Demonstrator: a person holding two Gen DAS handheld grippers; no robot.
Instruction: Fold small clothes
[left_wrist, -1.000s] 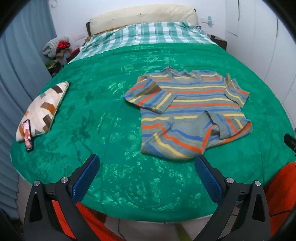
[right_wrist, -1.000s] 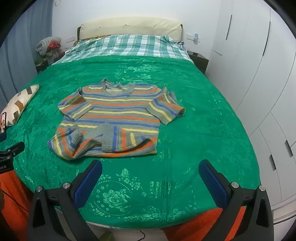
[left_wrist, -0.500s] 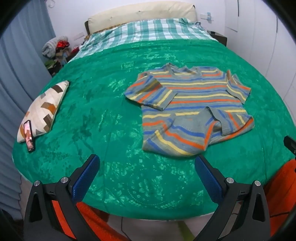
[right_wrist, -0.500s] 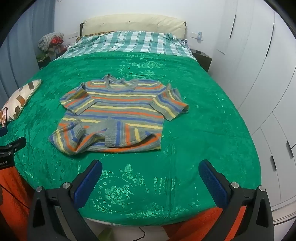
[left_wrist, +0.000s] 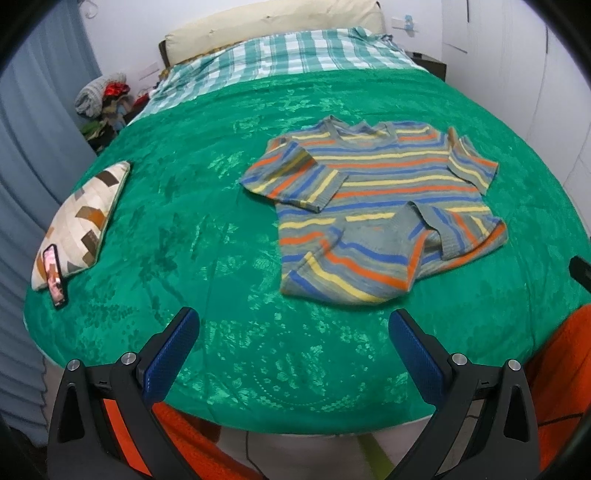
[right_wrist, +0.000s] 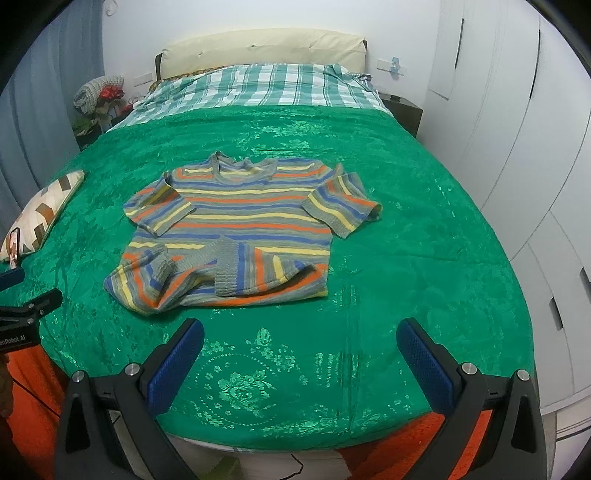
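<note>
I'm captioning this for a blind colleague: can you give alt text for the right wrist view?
A grey knitted sweater with orange, blue and yellow stripes lies partly folded on a green patterned bedspread. The open right tongs hover near the bed's foot, holding nothing. A brown-and-cream patterned cushion sits at the left edge.

striped sweater flat on green bedspread — left gripper wide apart, empty, hovering near bed edge

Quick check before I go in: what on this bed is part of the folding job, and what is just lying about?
Part of the job:
- grey knitted sweater with orange, blue and yellow stripes, its sleeves already laid inwards
- left gripper and right gripper, both open, both short of it

Lying about:
- patchwork cushion in cream and brown
- phone propped against the cushion
- green floral bedspread underneath
</note>
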